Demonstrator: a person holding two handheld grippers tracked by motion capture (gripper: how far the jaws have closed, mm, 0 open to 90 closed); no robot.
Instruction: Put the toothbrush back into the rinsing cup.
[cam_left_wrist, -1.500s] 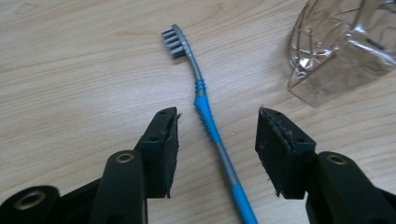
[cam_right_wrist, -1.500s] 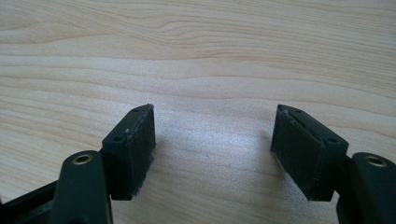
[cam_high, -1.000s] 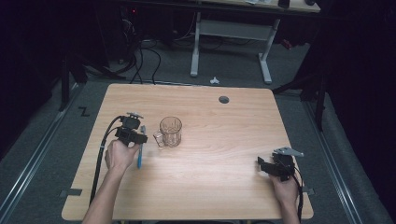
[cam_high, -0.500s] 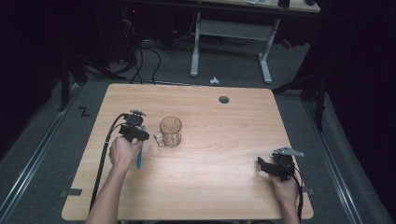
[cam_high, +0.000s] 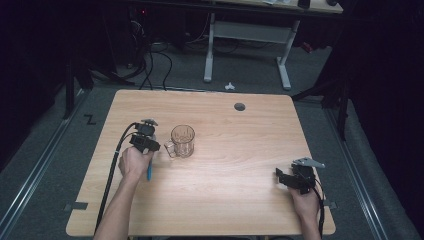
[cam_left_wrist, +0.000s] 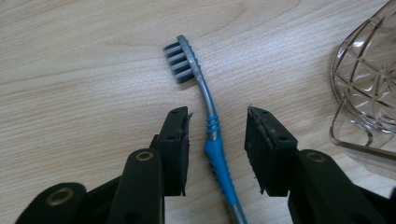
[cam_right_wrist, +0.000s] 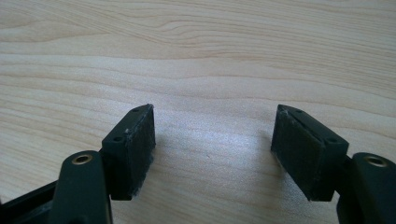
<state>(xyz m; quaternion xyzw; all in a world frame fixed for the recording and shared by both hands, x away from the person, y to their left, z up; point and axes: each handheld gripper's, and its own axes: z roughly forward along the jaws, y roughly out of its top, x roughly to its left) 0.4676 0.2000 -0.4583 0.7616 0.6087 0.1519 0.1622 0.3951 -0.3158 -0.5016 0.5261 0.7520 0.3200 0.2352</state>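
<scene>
High view takes in the whole wooden table, pale and rectangular with rounded corners, a clear glass mug standing left of centre and the toothbrush as a mere blue sliver by the left hand. Left gripper view gives what that misses: the mug's diamond-cut wall and handle, the toothbrush lying flat with grey bristles, ribbed neck and blue grip. The left gripper straddles that grip, jaws just closing yet clear of it. Right gripper view shows the right gripper spread wide over bare wood grain, near the table's right edge.
</scene>
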